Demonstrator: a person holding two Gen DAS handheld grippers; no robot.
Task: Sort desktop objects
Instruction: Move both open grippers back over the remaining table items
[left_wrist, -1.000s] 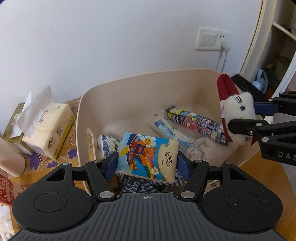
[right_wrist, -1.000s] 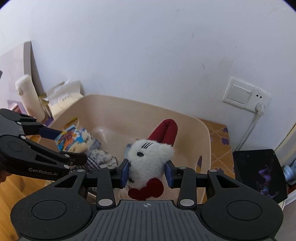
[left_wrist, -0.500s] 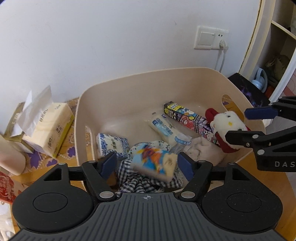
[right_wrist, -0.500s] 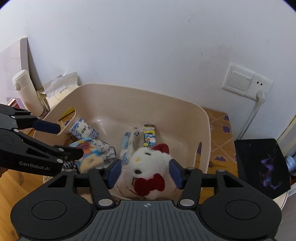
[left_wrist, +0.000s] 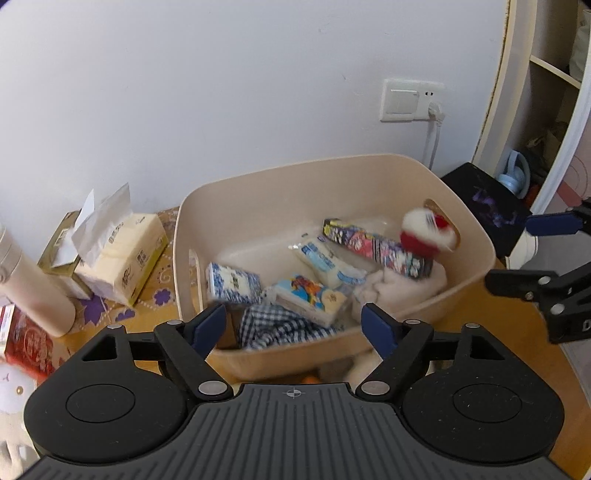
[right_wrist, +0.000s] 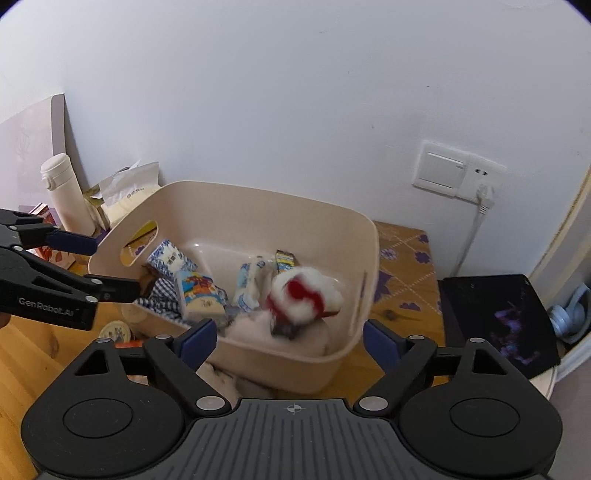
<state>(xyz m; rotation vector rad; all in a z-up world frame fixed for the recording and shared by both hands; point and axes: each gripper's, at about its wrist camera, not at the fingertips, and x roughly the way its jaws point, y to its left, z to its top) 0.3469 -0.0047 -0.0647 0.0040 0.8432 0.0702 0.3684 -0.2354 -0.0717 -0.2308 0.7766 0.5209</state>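
wrist views, angled down, sharing bin (left_wrist: 476, 236)

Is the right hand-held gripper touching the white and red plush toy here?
Apart. The right wrist view shows the right hand-held gripper with jaws opening wide and nothing between them; the blurred plush toy is beyond the fingertips, inside the beige bin.

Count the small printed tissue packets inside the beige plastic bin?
3: blue-white patterned packet left, cartoon bear packet middle, pale blue packet behind it. Others may hide under the cloth.
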